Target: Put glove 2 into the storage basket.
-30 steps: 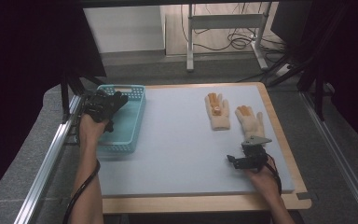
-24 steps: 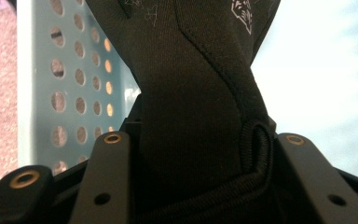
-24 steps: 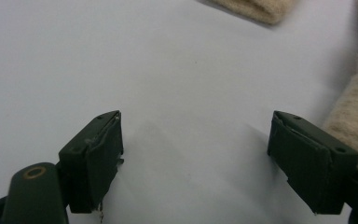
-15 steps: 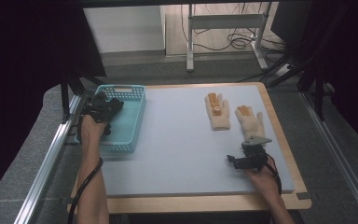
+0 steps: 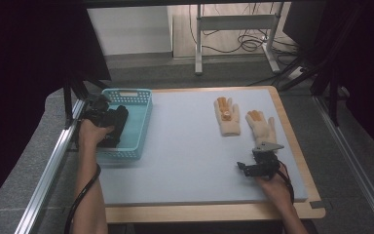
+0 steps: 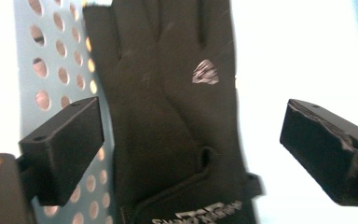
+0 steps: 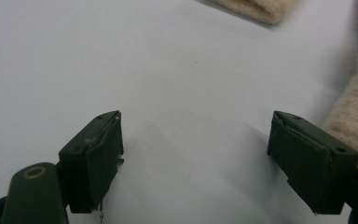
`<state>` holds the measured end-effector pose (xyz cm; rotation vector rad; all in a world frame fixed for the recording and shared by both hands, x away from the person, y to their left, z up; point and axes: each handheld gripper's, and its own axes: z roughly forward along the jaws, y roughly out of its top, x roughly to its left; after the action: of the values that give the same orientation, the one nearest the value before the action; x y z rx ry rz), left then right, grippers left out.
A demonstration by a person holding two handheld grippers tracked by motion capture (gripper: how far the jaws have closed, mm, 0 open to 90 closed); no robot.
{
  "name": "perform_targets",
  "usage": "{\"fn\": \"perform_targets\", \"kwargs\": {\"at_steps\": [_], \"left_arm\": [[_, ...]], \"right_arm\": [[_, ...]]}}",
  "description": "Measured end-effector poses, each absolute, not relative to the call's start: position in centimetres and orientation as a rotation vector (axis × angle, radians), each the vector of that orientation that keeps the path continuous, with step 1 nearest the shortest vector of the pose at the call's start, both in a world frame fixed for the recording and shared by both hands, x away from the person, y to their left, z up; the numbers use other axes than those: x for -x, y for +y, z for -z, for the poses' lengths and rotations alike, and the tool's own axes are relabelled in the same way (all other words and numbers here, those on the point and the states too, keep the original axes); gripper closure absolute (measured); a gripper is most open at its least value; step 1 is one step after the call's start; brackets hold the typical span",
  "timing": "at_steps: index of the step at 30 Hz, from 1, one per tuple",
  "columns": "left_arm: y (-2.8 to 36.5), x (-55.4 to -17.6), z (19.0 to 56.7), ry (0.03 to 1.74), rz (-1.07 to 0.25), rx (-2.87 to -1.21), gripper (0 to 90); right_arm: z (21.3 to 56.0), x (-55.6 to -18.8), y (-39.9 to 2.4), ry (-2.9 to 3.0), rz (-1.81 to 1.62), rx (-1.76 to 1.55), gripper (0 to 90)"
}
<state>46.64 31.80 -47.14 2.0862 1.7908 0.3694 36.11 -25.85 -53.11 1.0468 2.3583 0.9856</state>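
Note:
A black glove (image 6: 168, 116) with a small grey logo lies flat on the perforated floor of the teal basket (image 5: 136, 97). My left gripper (image 6: 191, 140) hovers over it, jaws wide apart on either side of the glove and not touching it. From above, the left gripper (image 5: 108, 119) sits over the basket's left half, with the black glove (image 5: 119, 127) beside it. My right gripper (image 5: 246, 168) rests low over the blue-grey mat (image 5: 185, 146), open and empty. Two cream gloves (image 5: 227, 117) (image 5: 261, 127) with orange fingertips lie just beyond it; one cream glove (image 7: 354, 116) edges the right gripper view.
The mat covers a wooden table (image 5: 209, 212) with metal rails along both sides. The basket stands at the mat's far left corner. A white frame with cables (image 5: 238, 29) stands on the floor beyond the table.
My left hand and gripper have drawn a little nearer to the person over the basket. The right gripper and the cream gloves have stayed still.

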Motion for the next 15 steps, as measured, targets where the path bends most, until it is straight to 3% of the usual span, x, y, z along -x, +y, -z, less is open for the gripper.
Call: {"fn": "perform_targets", "kwargs": {"at_steps": [15], "left_arm": [[29.2,-43.3,43.6,1.482,-0.382,-2.021,0.8]], "right_arm": [[53.1,-36.1,-25.9,2.358,-0.985,-1.046,17.7]]}}
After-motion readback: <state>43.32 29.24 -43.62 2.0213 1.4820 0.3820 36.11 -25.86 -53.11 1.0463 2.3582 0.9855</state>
